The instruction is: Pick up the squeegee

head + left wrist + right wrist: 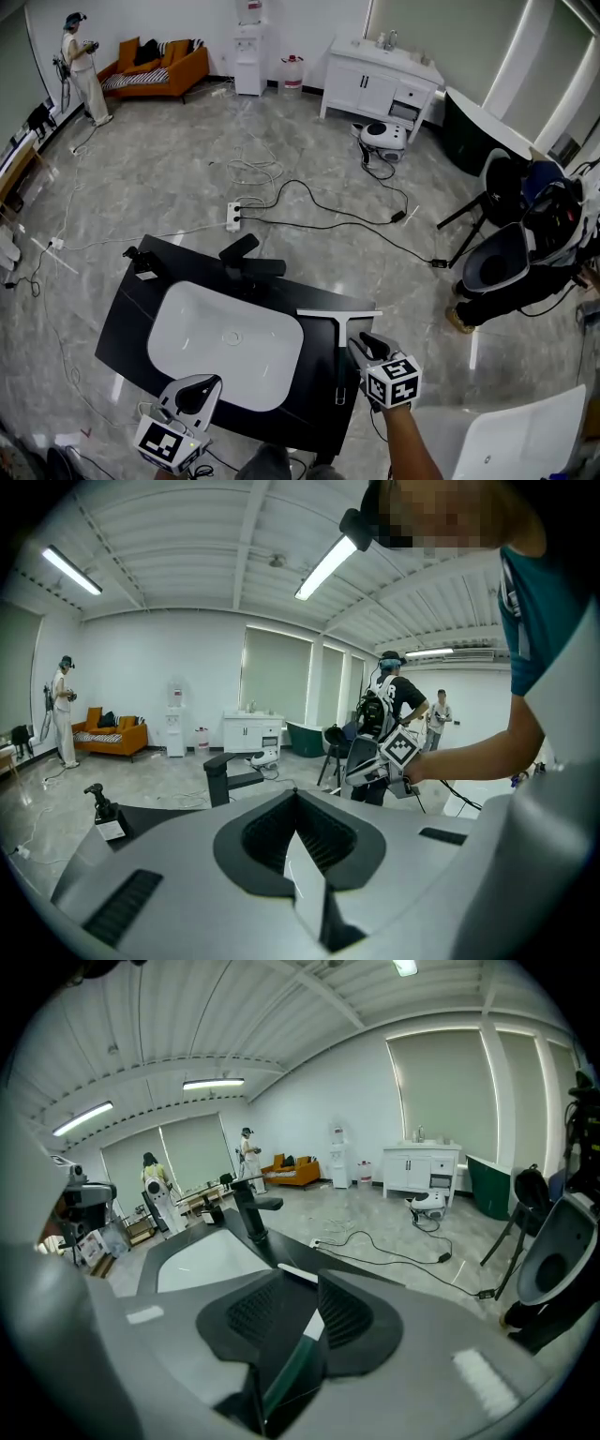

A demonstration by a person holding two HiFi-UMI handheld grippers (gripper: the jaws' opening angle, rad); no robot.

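The right gripper (357,343), jaws spread, hangs just beside the squeegee (338,328) on the black counter (127,319); the left gripper (206,384) is pressed together, empty (a small card's (111,829) print is unreadable).

Grey left gripper (204,382), marker cube (169,443), teal shirt (530,611)

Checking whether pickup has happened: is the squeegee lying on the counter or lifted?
Lying flat: the squeegee rests on the black counter beside the sink; the right gripper has open jaws, not gripping.
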